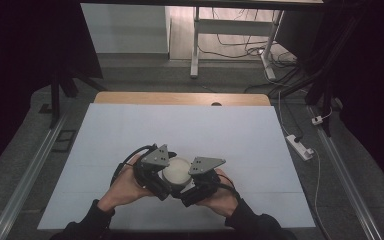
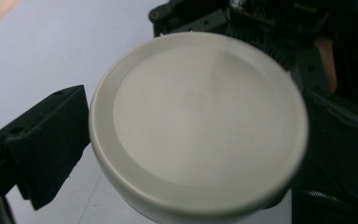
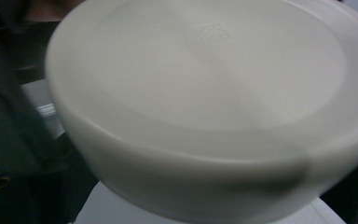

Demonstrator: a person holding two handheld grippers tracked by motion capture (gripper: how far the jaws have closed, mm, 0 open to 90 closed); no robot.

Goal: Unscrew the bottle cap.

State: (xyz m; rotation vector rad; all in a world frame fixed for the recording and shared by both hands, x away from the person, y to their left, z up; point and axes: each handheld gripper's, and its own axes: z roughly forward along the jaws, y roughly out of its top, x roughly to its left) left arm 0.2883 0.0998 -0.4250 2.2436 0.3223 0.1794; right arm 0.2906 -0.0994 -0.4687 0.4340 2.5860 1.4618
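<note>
The round white lid (image 2: 198, 123) sits between the 2 grippers, gripped at its rim by both. It could slip out and drop if either loosens, since each holds just an edge. The left gripper (image 1: 167, 172) and right gripper (image 1: 192, 181) angle inward, hands low over the table (image 1: 130, 130).

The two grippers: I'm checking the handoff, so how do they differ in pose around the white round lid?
The left gripper meets the white round lid from its left, the right gripper from its right and nearer the person. In the left gripper view a black jaw stands beside the lid's rim; in the right gripper view the lid is closer and blurred. Both carry grey three-cornered plates.
</note>
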